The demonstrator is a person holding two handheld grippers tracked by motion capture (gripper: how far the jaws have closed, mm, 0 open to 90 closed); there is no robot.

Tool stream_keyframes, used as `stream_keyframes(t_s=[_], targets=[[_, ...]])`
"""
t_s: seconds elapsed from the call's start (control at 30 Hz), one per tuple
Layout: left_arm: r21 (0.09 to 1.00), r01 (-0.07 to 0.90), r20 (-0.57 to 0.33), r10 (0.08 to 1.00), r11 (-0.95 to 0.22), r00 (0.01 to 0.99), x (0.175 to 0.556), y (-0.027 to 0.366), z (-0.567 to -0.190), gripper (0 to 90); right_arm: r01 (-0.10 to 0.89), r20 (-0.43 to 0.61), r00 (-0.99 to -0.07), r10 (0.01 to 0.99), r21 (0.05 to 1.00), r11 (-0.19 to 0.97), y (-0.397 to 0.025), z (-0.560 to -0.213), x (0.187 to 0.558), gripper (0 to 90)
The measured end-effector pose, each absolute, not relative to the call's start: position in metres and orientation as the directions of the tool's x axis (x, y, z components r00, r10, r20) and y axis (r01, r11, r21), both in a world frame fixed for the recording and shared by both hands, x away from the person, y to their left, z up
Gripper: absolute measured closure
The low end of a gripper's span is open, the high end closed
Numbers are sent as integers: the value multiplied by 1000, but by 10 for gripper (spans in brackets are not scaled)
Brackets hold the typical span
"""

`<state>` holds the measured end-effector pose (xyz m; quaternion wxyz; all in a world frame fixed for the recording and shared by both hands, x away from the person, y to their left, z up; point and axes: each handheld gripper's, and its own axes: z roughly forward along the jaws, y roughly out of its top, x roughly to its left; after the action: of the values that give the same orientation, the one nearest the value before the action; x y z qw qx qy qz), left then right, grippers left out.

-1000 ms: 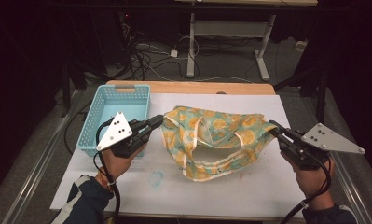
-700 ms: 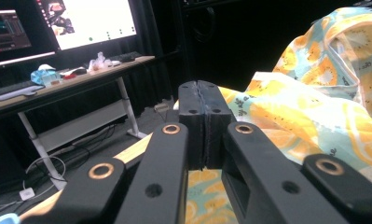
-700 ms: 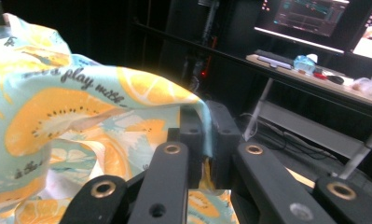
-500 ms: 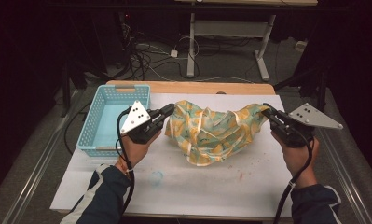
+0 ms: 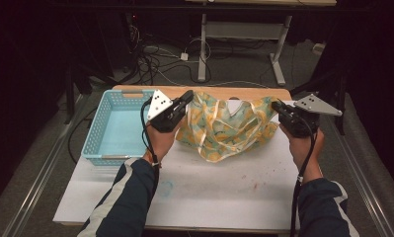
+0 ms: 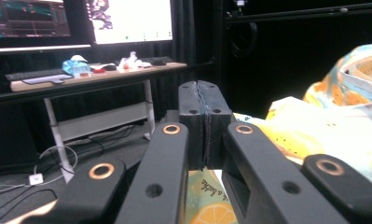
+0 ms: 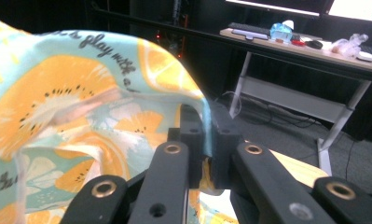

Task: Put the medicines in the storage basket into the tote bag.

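A cloth printed with orange slices on pale blue (image 5: pixel 224 126) hangs stretched between the two grippers above the white table (image 5: pixel 224 187). My left gripper (image 5: pixel 188 95) holds its left corner, jaws pressed together on the fabric (image 6: pixel 211 205) in the left gripper view (image 6: pixel 201 93). My right gripper (image 5: pixel 275 105) holds the right corner. In the right gripper view the jaws (image 7: pixel 207 130) are closed on a thin edge of the cloth (image 7: pixel 72 116), which spreads to the left. The cloth's lower middle sags onto the table.
A light blue plastic basket (image 5: pixel 116 129) stands empty at the table's left, close to the left hand. Beyond the table's far wooden edge are cables on the floor and a desk frame (image 5: pixel 244 29). A desk with monitors (image 6: pixel 81 70) stands farther off.
Both grippers have lifted and moved toward the far side of the table, carrying the cloth up off the surface and away from the person; it now hangs between them.
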<state>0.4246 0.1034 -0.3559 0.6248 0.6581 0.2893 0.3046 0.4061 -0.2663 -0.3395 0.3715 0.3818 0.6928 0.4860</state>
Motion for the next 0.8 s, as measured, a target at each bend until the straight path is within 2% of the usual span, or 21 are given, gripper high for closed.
stream_keyframes(t_s=[0.37, 0.8], targets=[[997, -33, 71, 783, -64, 617, 436, 97, -312, 874, 159, -123, -411, 903, 966, 204, -265, -305, 412, 877], [996, -89, 70, 805, -21, 589, 430, 108, -278, 874, 75, -166, -412, 896, 974, 214, -255, -255, 397, 879]])
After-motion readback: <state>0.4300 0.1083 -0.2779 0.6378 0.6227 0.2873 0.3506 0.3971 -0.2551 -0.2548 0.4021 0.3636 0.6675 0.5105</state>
